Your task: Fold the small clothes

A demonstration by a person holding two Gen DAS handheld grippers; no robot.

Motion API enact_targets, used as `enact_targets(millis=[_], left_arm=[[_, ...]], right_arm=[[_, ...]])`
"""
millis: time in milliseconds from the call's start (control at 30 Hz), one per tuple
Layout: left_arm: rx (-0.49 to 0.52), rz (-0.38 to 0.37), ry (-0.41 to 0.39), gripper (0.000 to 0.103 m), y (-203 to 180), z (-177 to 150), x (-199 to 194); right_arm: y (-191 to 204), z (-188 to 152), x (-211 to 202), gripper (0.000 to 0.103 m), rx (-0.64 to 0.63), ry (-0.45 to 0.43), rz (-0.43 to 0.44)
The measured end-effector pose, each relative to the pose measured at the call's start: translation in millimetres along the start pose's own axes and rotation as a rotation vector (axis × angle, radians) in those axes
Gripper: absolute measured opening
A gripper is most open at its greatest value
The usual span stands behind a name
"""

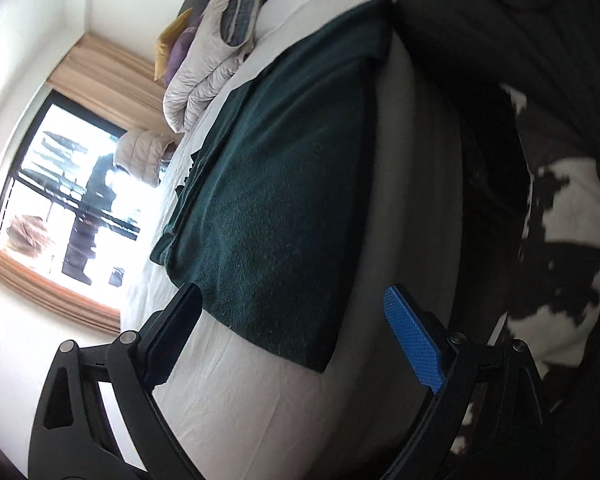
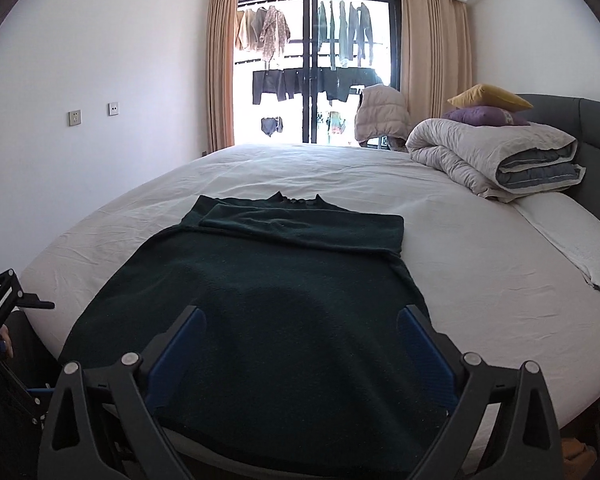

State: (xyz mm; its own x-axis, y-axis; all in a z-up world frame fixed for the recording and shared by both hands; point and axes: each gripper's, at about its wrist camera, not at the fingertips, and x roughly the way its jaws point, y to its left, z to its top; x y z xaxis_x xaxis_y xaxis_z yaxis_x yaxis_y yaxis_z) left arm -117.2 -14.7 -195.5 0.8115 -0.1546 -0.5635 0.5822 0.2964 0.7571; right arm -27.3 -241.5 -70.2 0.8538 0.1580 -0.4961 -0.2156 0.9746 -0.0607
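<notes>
Sweater (image 2: 260,300), sleeves folded in, lies flat on bed (image 2: 480,280); its near hem should be gripped by both spread, empty tools (image 2: 300,354) and folded upward.

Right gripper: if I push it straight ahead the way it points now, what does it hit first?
Most likely the dark green sweater on the bed. The right gripper is open and empty, angled down at the hem; depth is uncertain.

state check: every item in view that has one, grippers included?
Sweater: flat on bed, sleeves folded across the chest.
Duvet: folded, on the bed.
Curtains: drawn open.
Left gripper: open, holding nothing.
Right gripper: open over the sweater hem, holding nothing.
</notes>
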Motion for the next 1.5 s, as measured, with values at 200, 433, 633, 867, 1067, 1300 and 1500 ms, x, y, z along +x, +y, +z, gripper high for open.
enact_targets(millis=[200, 433, 633, 867, 1067, 1300, 1500], left_arm=[[0.123, 0.147, 0.003, 0.093, -13, -14, 20], [0.199, 0.174, -0.005, 0.054, -18, -22, 26], [0.071, 0.17, -0.034, 0.033, 9, -10, 21], [-0.02, 0.088, -0.059, 0.01, 24, 4, 18], [-0.25, 0.06, -0.073, 0.005, 65, 4, 2], [-0.427, 0.068, -0.111, 0.005, 105, 8, -10], [-0.484, 0.097, -0.141, 0.005, 132, 18, -9]], right_arm=[[0, 0, 3, 0.095, 0.038, 0.015, 0.005], [-1, -2, 3, 0.094, 0.061, 0.025, 0.005], [0, -5, 3, 0.089, 0.049, 0.04, 0.007], [16, -22, -15, 0.089, -0.181, 0.076, -0.032], [24, -49, -25, 0.081, -0.347, 0.161, -0.052], [40, -80, -13, 0.068, -0.558, 0.239, -0.084], [52, -102, 7, 0.06, -0.709, 0.301, -0.141]])
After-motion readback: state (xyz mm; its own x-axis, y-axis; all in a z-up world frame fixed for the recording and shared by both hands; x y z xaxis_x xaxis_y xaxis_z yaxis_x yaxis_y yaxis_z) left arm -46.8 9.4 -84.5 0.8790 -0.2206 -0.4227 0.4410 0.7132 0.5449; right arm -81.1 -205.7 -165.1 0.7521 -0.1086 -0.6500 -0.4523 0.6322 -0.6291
